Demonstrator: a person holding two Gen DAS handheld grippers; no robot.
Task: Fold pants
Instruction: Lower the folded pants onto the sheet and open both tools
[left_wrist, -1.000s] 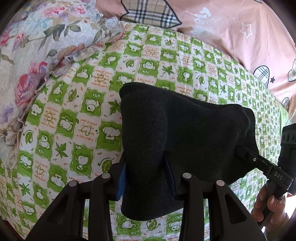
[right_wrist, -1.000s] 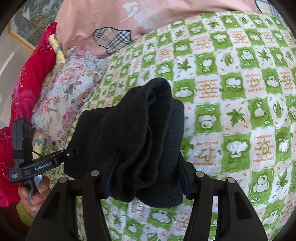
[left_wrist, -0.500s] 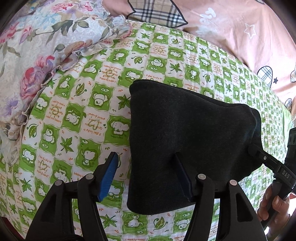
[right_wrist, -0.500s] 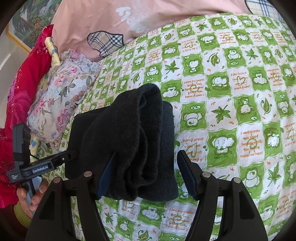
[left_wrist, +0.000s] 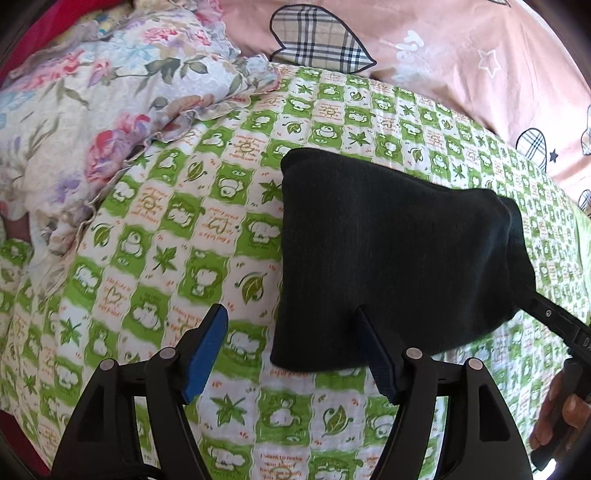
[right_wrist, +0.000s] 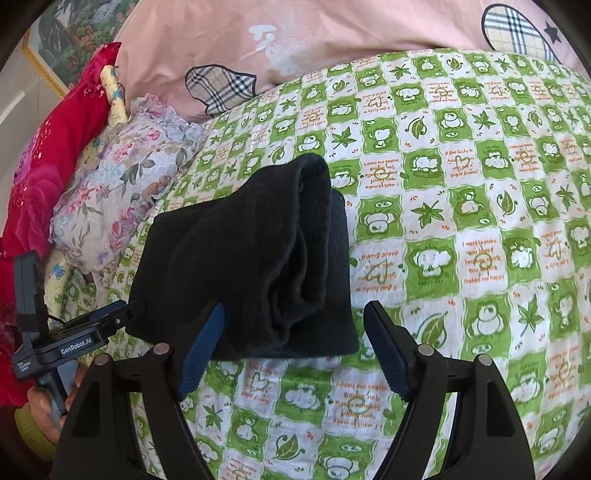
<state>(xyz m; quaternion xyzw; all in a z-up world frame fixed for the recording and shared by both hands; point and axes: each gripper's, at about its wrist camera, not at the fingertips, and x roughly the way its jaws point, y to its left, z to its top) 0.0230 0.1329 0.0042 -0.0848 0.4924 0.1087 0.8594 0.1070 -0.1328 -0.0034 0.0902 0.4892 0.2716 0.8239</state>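
**Folded black pants lie on the green quilt, both grippers letting go**

The pants (left_wrist: 399, 254) are black and are folded into a thick, compact bundle. They lie on a quilt (left_wrist: 207, 229) with green and white squares that show small animals, leaves and short orange texts. In the right wrist view the pants (right_wrist: 258, 258) show their layered end, where several folds are stacked and rolled one over the other.

The left gripper (left_wrist: 291, 343) has its jaws wide and they are opening at this moment. Its one blue pad stands over the bare quilt, and the other stands at the near edge of the bundle. The pads do not press on the cloth. The right gripper (right_wrist: 293, 339) is also wide and opening. The near end of the bundle lies between its two fingers, but there is a clear gap on the right side and the pads do not squeeze the cloth.

Each camera also sees the other gripper at the far side of the bundle, with a hand (right_wrist: 44, 402) on its handle.

Behind the quilt there is a pink cover (left_wrist: 443, 48) with plaid patches. A flowered pillow (left_wrist: 92, 110) lies beside the quilt, and a red cloth (right_wrist: 55, 140) is next to it.
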